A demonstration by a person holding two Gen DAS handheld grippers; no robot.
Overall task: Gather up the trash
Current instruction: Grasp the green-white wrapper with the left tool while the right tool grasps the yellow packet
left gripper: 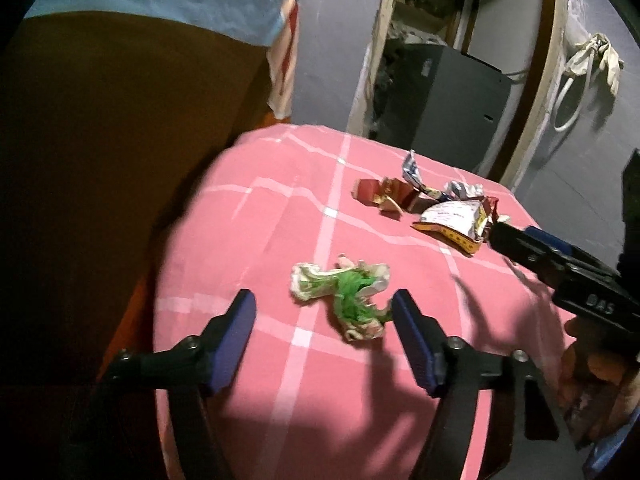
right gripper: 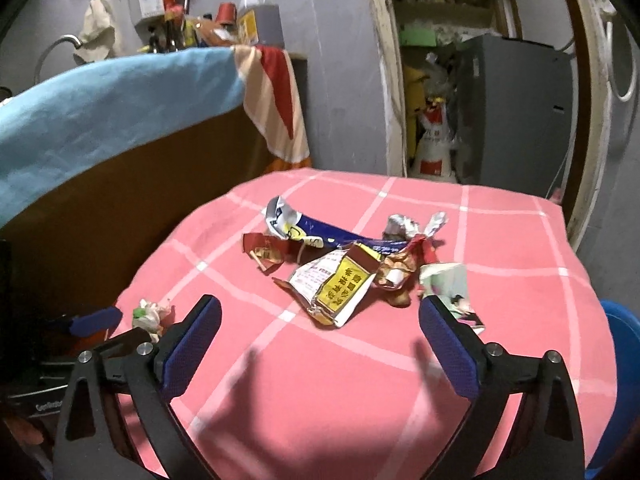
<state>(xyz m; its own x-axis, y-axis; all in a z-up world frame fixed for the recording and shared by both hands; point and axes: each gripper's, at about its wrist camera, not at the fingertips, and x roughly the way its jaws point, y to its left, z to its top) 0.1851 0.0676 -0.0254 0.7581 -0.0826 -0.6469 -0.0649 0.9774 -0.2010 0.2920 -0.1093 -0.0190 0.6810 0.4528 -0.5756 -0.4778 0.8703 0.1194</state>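
A crumpled green and white wrapper [left gripper: 346, 300] lies on the pink checked tablecloth [left gripper: 280, 208], just ahead of my left gripper [left gripper: 326, 304], which is open and empty with the wrapper between its fingertips. The wrapper also shows at the left in the right wrist view [right gripper: 154, 314]. A pile of torn snack wrappers [right gripper: 340, 268] lies mid-table, with a yellow and white packet [right gripper: 340, 292] nearest. My right gripper [right gripper: 320, 320] is open and empty, just short of that pile. The right gripper shows in the left wrist view [left gripper: 560, 264] beside the pile [left gripper: 440, 204].
A brown cabinet [left gripper: 120, 160] draped with a blue cloth [right gripper: 100, 108] stands left of the table. A grey box [right gripper: 516, 108] and bags sit in the doorway behind. A blue bin rim [right gripper: 624, 360] shows at the table's right edge.
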